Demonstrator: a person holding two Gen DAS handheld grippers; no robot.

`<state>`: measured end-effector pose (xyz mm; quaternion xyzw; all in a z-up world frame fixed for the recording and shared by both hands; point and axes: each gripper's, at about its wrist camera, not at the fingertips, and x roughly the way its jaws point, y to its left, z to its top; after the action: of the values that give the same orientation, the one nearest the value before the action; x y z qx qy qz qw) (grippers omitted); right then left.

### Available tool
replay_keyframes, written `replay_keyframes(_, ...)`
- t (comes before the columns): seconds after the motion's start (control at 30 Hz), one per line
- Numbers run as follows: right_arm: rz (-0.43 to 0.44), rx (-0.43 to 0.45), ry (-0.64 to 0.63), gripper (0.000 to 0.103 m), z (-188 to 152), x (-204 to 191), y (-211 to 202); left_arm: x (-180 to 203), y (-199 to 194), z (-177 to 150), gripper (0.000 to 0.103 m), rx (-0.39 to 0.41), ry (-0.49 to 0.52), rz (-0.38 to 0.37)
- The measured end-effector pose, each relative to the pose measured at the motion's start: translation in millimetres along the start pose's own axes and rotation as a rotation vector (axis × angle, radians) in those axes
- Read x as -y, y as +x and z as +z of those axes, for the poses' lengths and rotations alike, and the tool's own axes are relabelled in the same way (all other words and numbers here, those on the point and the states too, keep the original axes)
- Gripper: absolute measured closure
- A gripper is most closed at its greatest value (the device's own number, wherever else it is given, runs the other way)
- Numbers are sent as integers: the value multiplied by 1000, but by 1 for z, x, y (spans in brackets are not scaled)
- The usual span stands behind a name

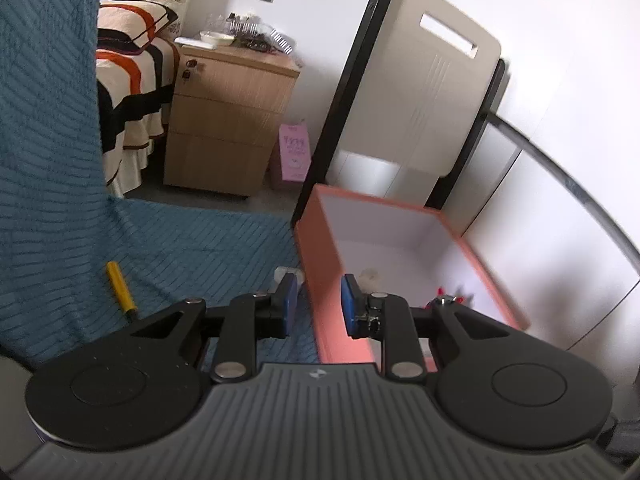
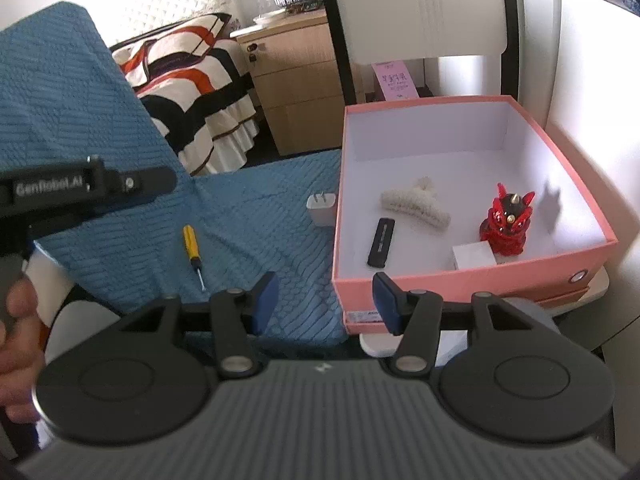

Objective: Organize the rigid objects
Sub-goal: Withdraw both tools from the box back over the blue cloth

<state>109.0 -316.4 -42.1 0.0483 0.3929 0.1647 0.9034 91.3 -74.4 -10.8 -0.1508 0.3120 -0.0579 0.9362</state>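
A pink box (image 2: 472, 276) with a white inside stands on the right; it also shows in the left wrist view (image 1: 320, 272). In it lie a cream hair claw (image 2: 416, 206), a black stick (image 2: 381, 242), a red figurine (image 2: 506, 222) and a small white box (image 2: 474, 256). A yellow screwdriver (image 2: 191, 246) lies on the blue cover and shows in the left wrist view (image 1: 120, 286). A white charger plug (image 2: 321, 208) lies against the box's left wall. My right gripper (image 2: 325, 302) is open and empty before the box. My left gripper (image 1: 319, 300) is open and empty, straddling the box's left wall.
The blue quilted cover (image 2: 248, 232) spreads over the surface and rises at the left. Behind are a striped bed (image 2: 192, 80), a wooden drawer cabinet (image 1: 228, 120), a pink carton (image 1: 294, 152) and a white chair back (image 1: 416, 80).
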Motion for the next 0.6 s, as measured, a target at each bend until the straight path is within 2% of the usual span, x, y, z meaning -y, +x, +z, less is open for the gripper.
replay_keyframes(0.27, -18, -41, -2, 48, -15, -17, 4, -27, -14, -20, 75, -5, -14, 28)
replay_keyframes(0.6, -36, -56, -9, 48, -19, -33, 2, -41, -42, -20, 75, 26, -11, 32)
